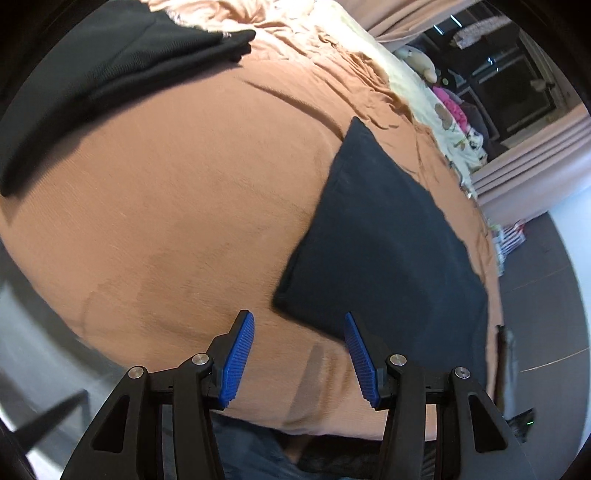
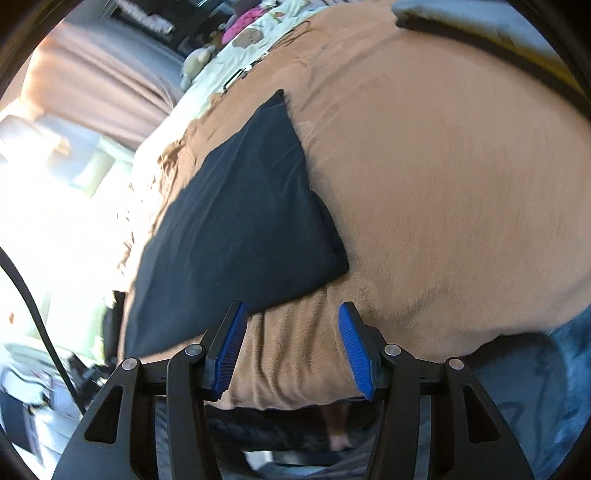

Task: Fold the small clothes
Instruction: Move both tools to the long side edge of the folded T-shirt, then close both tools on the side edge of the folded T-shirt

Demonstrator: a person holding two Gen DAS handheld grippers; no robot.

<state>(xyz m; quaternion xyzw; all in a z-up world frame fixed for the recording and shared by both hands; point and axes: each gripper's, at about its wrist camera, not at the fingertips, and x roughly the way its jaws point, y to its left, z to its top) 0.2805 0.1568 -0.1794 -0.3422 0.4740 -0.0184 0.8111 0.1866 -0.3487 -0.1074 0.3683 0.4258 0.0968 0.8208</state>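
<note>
both grippers, left point(image 1: 299, 354) and right point(image 2: 291, 347), fingers spread, holding nothing. dark folded garment point(image 1: 388, 236) flat on bed point(image 1: 184, 184). next: approach low, pinch edge squarely.

a bed point(image 1: 192, 192) covered by a tan blanket point(image 2: 461, 184) carries a folded navy garment point(image 1: 384, 251) lying flat near its edge, and a black garment point(image 1: 110, 66) spread well apart at the far side. beyond the blanket, a pale printed sheet point(image 1: 432, 107) holds a plush toy point(image 1: 417, 61) and something pink point(image 1: 448, 101). a grey cloth point(image 2: 461, 14) rests at another corner.
</note>
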